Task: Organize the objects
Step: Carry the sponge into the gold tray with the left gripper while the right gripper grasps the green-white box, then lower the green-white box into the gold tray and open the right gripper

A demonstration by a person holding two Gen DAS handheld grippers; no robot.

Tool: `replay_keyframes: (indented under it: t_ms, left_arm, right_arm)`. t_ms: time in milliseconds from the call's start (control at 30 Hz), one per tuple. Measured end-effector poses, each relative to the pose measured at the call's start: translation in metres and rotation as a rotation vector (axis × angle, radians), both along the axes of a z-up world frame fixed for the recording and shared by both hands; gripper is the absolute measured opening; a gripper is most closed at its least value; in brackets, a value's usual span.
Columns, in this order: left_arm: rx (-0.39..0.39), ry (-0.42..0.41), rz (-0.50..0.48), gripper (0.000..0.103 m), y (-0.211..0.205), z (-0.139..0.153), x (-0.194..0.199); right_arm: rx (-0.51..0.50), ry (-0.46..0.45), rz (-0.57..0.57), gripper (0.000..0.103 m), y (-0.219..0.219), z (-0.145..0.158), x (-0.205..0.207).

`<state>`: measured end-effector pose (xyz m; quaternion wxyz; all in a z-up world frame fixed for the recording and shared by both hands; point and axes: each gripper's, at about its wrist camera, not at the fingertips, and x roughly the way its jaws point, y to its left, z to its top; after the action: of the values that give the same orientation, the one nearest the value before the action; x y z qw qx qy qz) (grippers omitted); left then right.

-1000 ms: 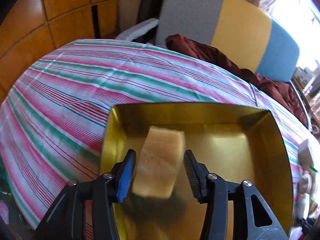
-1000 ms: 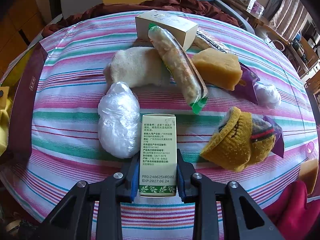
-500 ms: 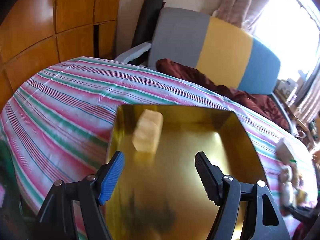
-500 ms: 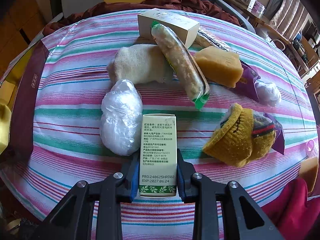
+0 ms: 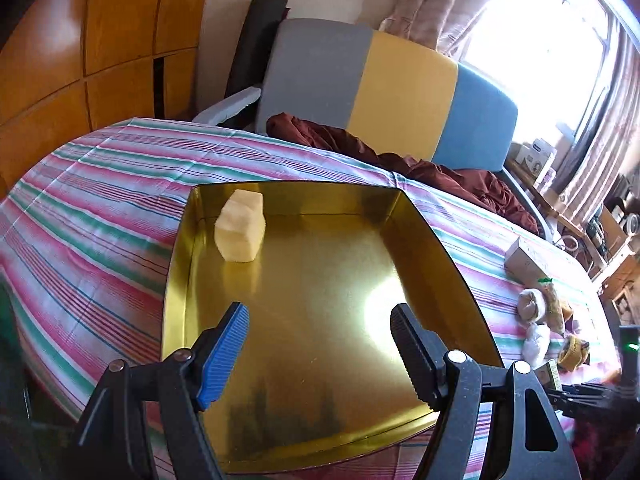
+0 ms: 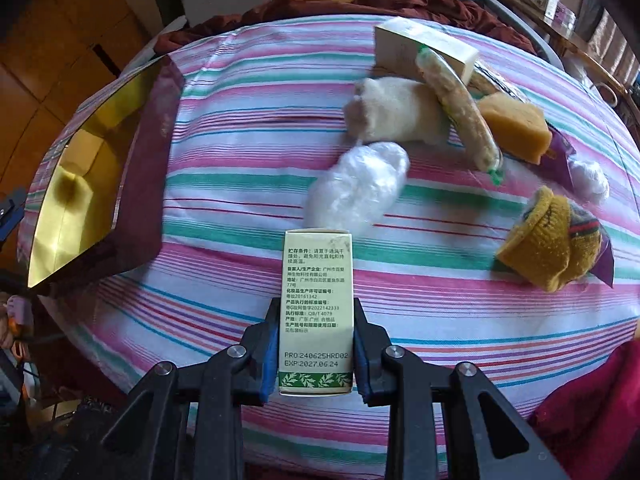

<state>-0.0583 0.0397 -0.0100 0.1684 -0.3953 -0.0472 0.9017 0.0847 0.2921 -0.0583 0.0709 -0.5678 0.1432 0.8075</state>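
Observation:
A gold tin tray lies on the striped cloth; it also shows in the right wrist view at the far left. A pale yellow sponge block lies in the tray's far left corner. My left gripper is open and empty above the tray's near part. My right gripper is shut on a green-and-white carton and holds it above the cloth. Beyond it lie a white plastic bundle, a cream sock, a long snack packet, an orange sponge and a yellow knit hat.
A pale box lies at the back, a small white wad and a purple packet at the right. A sofa with a dark red blanket stands behind the table. A red cloth lies near right.
My left gripper opened wider, let go of the sponge block and drew back; the block now rests in the tray's far left corner. My right gripper swung left with the carton, bringing the tray into view.

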Motion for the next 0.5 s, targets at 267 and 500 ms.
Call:
replay_keyframes:
  t_ms: [267, 500]
  left_arm:
    - [0.013, 0.026, 0.078, 0.074, -0.032, 0.008, 0.004]
    - [0.033, 0.018, 0.168, 0.074, -0.071, 0.005, 0.006]
  right_arm:
    - [0.001, 0.173, 0.174, 0.03, -0.065, 0.06, -0.039]
    - [-0.028, 0.171, 0.372, 0.03, -0.152, 0.063, -0.093]
